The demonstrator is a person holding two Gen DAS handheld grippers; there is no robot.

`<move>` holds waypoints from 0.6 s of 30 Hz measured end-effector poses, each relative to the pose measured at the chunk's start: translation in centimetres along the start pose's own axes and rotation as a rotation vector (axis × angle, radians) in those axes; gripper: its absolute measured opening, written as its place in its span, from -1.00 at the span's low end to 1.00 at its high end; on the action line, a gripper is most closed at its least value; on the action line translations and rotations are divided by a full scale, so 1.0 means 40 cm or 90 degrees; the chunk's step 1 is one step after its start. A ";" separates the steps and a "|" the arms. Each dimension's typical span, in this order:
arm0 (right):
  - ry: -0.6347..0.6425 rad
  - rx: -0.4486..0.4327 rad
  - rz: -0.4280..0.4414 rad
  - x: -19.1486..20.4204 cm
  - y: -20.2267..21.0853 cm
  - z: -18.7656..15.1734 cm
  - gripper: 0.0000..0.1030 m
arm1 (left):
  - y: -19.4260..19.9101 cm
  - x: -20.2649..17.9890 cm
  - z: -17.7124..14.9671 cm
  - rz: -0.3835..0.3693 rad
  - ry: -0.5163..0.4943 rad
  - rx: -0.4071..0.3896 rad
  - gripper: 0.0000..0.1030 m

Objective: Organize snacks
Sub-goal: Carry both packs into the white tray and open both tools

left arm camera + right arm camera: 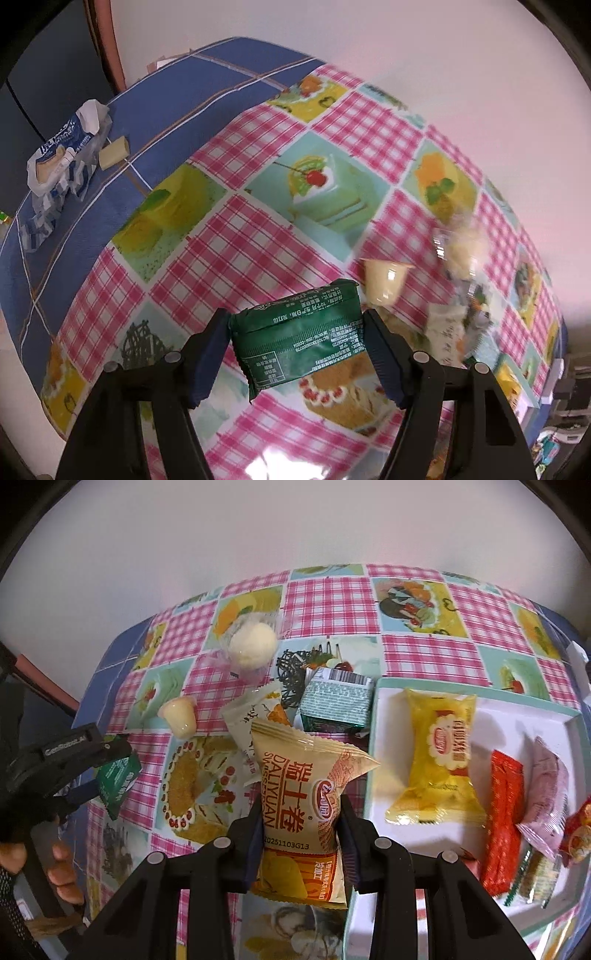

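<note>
left gripper (297, 341) fingers clamp a green snack pack (299, 332); right gripper (299, 830) fingers pinch a swiss roll packet (303, 805).

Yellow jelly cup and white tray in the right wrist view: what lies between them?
In the right wrist view, a white sachet and a green foil pack lie between the jelly cup and the tray.

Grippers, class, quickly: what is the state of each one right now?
Left gripper: closed on the green snack packet, held above the table.
Right gripper: closed on the tan Swiss roll packet.
</note>
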State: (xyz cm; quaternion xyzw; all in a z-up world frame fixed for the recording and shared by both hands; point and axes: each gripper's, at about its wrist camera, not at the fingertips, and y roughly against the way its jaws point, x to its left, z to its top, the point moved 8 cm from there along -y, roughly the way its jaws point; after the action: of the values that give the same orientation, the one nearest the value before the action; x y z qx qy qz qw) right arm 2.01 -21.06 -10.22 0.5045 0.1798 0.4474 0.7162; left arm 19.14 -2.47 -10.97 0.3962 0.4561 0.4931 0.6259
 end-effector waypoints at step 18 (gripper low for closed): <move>-0.074 -0.030 -0.034 -0.120 0.134 -0.045 -0.25 | 0.173 -0.196 -0.129 -0.132 -0.085 -0.033 0.42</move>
State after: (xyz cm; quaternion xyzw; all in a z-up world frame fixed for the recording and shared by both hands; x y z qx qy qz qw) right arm -4.28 -23.51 -7.18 0.5075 0.1406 0.4025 0.7487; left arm 11.63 -8.50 -4.41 0.3622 0.4391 0.4099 0.7127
